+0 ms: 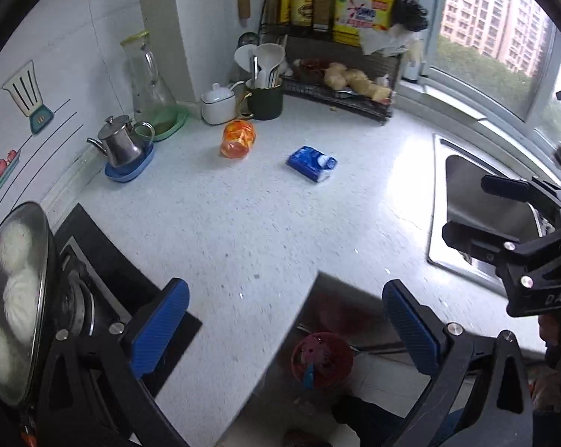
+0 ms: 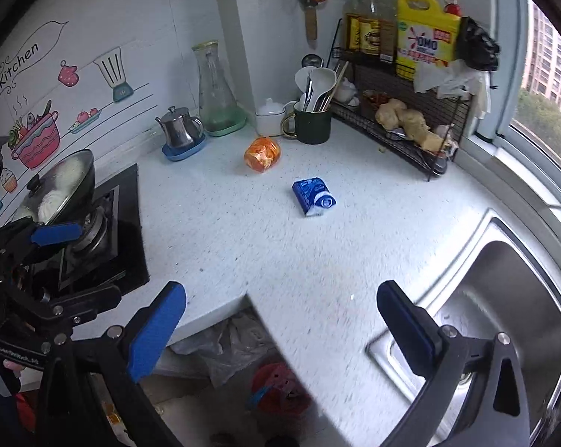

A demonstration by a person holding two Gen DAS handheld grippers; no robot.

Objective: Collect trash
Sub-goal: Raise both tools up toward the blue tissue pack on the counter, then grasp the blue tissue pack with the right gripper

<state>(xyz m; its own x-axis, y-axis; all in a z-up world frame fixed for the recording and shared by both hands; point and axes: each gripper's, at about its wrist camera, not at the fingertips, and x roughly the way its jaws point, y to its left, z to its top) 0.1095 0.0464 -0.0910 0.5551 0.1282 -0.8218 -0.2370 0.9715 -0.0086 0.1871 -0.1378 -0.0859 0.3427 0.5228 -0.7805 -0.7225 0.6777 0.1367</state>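
Two trash items are sitting on the white speckled countertop (image 2: 243,246), well apart from each other. The orange wrapper (image 2: 262,153) is a crinkled, shiny orange pkg w/ pale markings, bunched into a rounded lump and lying toward the back of the counter. The blue packet (image 2: 313,196) is a small flattened blue & white pouch, lying flat nearer the counter's middle, its white end pointing toward the sink side. In the left wrist view the orange wrapper (image 1: 238,138) is sitting left of the blue packet (image 1: 311,162).

A red bin (image 2: 280,389) is standing on the floor below the counter edge, w/ a blue scrap inside; contents are too blurred to tell.
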